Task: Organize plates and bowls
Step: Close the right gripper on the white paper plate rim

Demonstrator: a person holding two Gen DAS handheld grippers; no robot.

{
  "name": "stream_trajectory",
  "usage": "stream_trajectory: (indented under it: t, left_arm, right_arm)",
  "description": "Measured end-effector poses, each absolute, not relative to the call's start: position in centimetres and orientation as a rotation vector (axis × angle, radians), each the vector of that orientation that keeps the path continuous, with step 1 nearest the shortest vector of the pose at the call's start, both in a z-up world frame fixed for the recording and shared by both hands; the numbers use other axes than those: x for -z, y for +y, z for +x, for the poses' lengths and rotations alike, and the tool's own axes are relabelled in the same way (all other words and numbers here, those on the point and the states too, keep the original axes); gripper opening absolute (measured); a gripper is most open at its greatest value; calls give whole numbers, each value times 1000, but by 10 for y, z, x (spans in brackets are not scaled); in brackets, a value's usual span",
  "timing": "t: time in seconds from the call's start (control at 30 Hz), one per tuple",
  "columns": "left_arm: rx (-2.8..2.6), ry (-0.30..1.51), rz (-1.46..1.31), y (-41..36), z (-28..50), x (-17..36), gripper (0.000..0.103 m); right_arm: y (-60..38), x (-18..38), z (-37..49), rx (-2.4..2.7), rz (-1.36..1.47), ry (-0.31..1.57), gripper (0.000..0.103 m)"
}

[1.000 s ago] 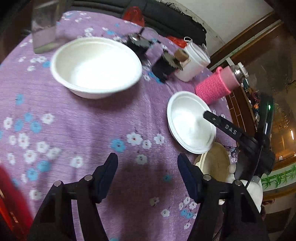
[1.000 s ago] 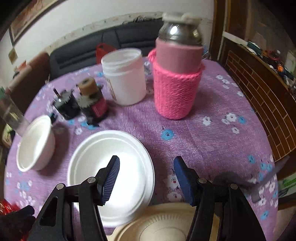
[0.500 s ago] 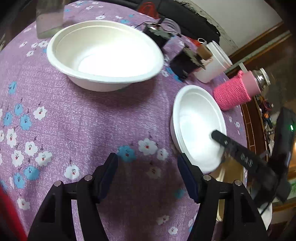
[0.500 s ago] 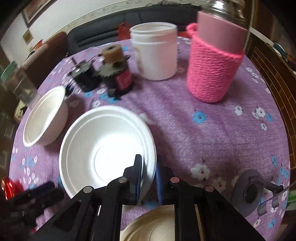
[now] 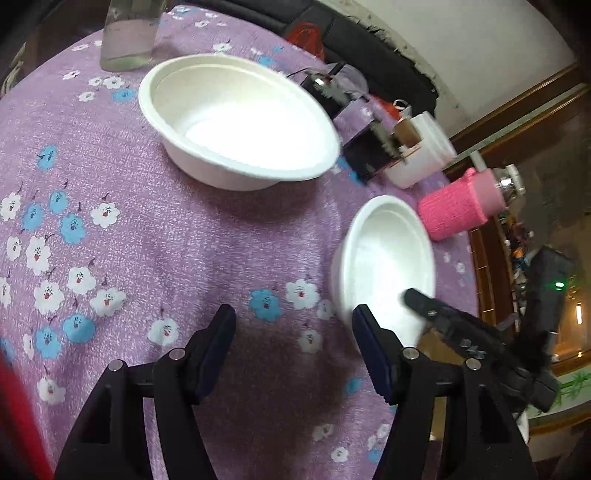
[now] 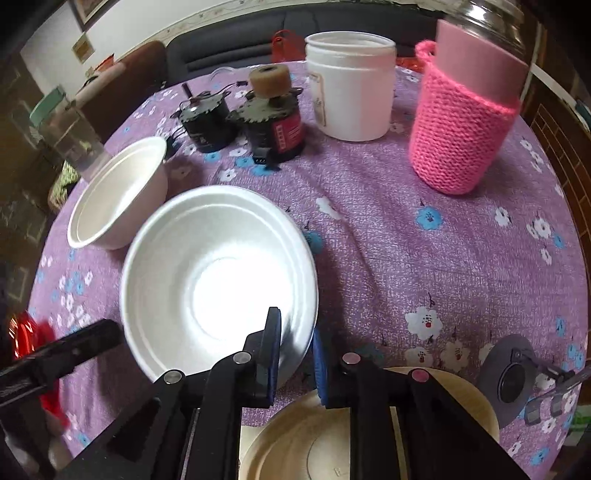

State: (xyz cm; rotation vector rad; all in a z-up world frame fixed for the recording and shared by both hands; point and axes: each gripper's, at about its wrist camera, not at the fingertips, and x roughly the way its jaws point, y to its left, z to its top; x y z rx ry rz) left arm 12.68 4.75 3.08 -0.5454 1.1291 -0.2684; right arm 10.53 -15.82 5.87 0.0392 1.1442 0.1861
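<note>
My right gripper (image 6: pixel 295 332) is shut on the near rim of a shallow white plate (image 6: pixel 218 273), which tilts with that edge raised off the purple flowered cloth. In the left wrist view the same plate (image 5: pixel 384 258) sits right of centre, with a right finger (image 5: pixel 424 306) over its rim. A deeper white bowl (image 5: pixel 236 122) stands upright farther back; the right wrist view shows this bowl (image 6: pixel 118 199) left of the plate. My left gripper (image 5: pixel 293 332) hangs open over bare cloth, its right finger close beside the plate. A beige plate (image 6: pixel 306 443) lies under the right gripper.
A pink knitted flask (image 6: pixel 461 125), a white jar (image 6: pixel 351 85) and two small dark motors (image 6: pixel 273 118) stand behind the plate. A clear glass (image 5: pixel 129 33) is beyond the bowl. A dark sofa runs behind the round table (image 6: pixel 480 280).
My right gripper has shut on the white plate's rim and tipped it up. The left gripper has drifted forward and lower, staying open.
</note>
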Motion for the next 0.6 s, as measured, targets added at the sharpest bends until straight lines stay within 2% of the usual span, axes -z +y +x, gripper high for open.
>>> stream_trajectory:
  t: [0.2,0.37,0.53,0.6]
  left_arm:
    - [292,1131,-481,26,138,-33,65]
    - [275,1178,-482,12,161,-16,63]
    - [300,1196,-483,5,171,-9,17]
    - [288,1198,-457,4,169,-9,17]
  right_arm:
    - [-145,-58,104,-203,-11,1136,18]
    - [-147,-58,107,-183,33,1105,29]
    - [-142,-52,115,-169,45,1105,30]
    - [-141,-54,113,-158,42,1089,29]
